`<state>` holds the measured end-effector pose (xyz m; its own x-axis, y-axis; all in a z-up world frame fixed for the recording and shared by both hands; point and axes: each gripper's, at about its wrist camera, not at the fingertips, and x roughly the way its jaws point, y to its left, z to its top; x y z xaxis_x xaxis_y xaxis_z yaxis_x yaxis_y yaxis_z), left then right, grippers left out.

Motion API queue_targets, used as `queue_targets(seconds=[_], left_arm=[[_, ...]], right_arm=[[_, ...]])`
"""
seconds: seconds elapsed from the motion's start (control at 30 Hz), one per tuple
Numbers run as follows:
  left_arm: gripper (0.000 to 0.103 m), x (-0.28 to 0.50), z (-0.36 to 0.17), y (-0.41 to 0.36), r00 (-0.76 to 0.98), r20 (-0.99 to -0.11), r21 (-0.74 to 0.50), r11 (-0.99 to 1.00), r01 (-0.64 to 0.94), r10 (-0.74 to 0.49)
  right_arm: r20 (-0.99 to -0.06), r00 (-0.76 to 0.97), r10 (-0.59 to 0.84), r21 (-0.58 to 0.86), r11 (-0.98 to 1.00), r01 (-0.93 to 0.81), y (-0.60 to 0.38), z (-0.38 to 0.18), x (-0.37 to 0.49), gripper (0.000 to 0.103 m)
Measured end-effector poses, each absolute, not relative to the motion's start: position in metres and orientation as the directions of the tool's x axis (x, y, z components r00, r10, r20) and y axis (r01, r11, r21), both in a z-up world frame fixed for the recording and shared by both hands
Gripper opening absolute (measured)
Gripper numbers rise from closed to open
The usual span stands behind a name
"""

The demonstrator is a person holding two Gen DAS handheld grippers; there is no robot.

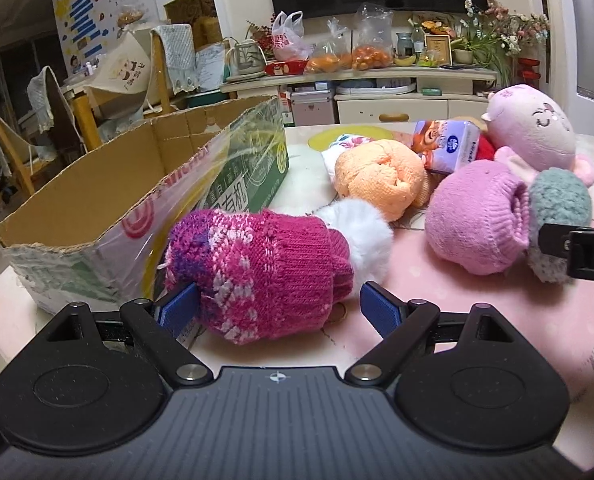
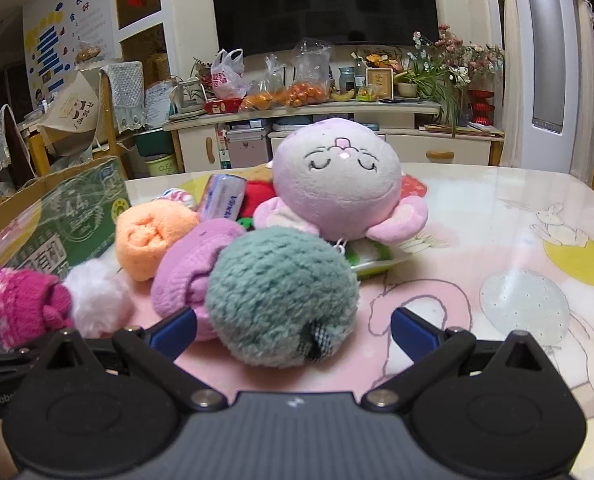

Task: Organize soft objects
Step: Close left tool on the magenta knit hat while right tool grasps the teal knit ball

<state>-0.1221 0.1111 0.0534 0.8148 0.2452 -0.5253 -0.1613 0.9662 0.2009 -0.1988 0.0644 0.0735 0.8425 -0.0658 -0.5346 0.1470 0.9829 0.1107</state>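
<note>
Both grippers spread wide over soft items on table.
Left gripper (image 1: pixel 279 308) straddles magenta knit pom-pom hat (image 1: pixel 257 272), unclamped; right gripper (image 2: pixel 295 330) brackets teal-grey fuzzy knit ball (image 2: pixel 281 292), unclamped.

The right gripper (image 2: pixel 293 326) spreads wide around a grey-green knitted ball (image 2: pixel 281 296) beside a lilac plush (image 2: pixel 339 184).
</note>
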Motion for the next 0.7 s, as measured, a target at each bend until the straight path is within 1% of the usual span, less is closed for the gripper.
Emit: queue_targets(seconds=[0.1, 0.23, 0.4, 0.5, 0.6, 0.7], left_arm=[[0.103, -0.118, 0.054, 0.109, 0.821, -0.519, 0.196, 0.968, -0.157, 0.238], [0.103, -0.115, 0.051, 0.098, 0.84, -0.509, 0.198, 0.975, -0.1, 0.19], [0.103, -0.108, 0.055, 0.083, 0.856, -0.509, 0.184, 0.983, 0.001, 0.094], [0.103, -0.112, 0.06, 0.082, 0.848, -0.528, 0.174, 0.983, 0.057, 0.044], [0.103, -0.123, 0.065, 0.092, 0.84, -0.54, 0.161, 0.986, 0.042, 0.053], [0.103, -0.128, 0.071, 0.1, 0.85, -0.515, 0.188, 0.982, -0.01, 0.107]], right_arm=[[-0.538, 0.841, -0.055, 0.129, 0.981, 0.147, 0.058, 0.072, -0.193, 0.102], [-0.531, 0.846, -0.053, 0.134, 0.98, 0.146, 0.053, 0.072, -0.188, 0.102], [-0.523, 0.851, -0.053, 0.149, 0.977, 0.152, 0.044, 0.073, -0.184, 0.102], [-0.524, 0.849, -0.062, 0.149, 0.975, 0.163, 0.038, 0.074, -0.183, 0.102], [-0.532, 0.845, -0.056, 0.162, 0.973, 0.166, 0.034, 0.073, -0.182, 0.102], [-0.544, 0.838, -0.027, 0.187, 0.971, 0.153, 0.033, 0.072, -0.181, 0.102]])
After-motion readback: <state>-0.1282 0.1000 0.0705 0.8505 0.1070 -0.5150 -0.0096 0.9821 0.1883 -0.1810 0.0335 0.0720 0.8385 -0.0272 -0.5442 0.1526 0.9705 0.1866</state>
